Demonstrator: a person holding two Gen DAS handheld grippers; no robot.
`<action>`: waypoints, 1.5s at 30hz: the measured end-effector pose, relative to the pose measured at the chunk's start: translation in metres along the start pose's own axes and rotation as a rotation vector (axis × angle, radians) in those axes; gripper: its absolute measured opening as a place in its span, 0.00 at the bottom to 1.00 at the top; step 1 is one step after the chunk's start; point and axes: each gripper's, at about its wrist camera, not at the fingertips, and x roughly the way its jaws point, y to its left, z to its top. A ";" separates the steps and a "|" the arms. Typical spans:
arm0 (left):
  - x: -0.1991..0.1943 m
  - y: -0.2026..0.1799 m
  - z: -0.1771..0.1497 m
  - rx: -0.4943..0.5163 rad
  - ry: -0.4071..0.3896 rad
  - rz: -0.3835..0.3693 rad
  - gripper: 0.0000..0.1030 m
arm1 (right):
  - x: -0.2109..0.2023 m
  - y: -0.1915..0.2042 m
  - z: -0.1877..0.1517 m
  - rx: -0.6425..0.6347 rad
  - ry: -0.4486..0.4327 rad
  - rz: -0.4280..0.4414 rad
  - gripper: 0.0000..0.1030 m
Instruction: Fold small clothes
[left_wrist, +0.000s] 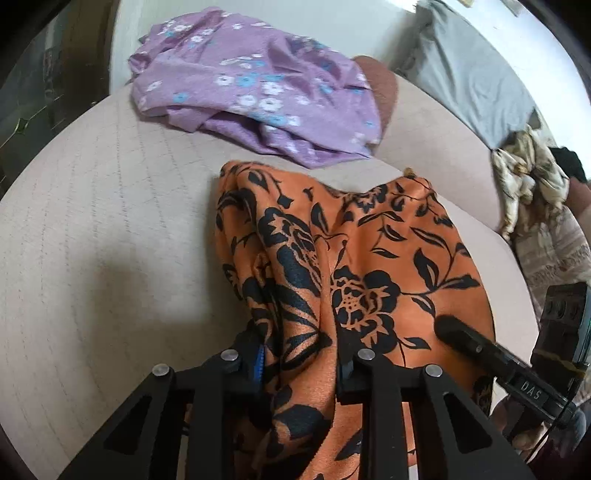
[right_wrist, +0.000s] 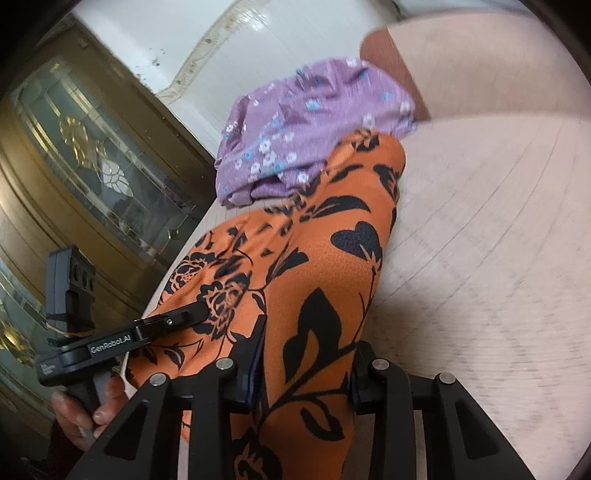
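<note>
Left wrist view, grip: the left gripper (left_wrist: 301, 363) has its jaws drawn narrow on a bunched fold of the orange floral garment (left_wrist: 369, 266); cloth fills the gap and runs back under the camera.
Left wrist view, purpose: pinching the near edge, in my judgement, gives a held corner for lifting or drawing the cloth over itself.
Left wrist view, garment position: it lies on the pale quilted surface (left_wrist: 92, 221), rising from the far hem toward the jaws.
Left wrist view, second tool: the right gripper (left_wrist: 448, 328) enters from the right, its tip on the same cloth; its hold cannot be told here.
Left wrist view, surroundings: the purple floral garment (left_wrist: 243, 85) lies crumpled beyond, apart from the orange one.

Right wrist view, grip: the right gripper (right_wrist: 303, 363) is closed narrow on a gathered band of the orange floral garment (right_wrist: 314, 258).
Right wrist view, purpose: two holds on one edge likely keep it taut and level for a fold.
Right wrist view, other tool: the left gripper (right_wrist: 201, 310) bites the cloth at left, with a hand (right_wrist: 88, 413) on its handle.
Right wrist view, garment appearance: orange with black flowers and leaves, thin, draping in soft ridges, not yet folded flat.
</note>
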 end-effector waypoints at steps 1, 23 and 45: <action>-0.002 -0.004 -0.001 0.017 0.004 -0.010 0.27 | -0.008 -0.001 0.000 0.000 -0.005 -0.001 0.35; -0.066 -0.021 -0.044 0.208 -0.059 0.219 0.37 | -0.210 -0.077 -0.101 0.289 -0.079 -0.210 0.57; -0.201 -0.093 -0.047 0.348 -0.446 0.415 0.76 | -0.252 0.046 -0.086 -0.092 -0.180 -0.392 0.53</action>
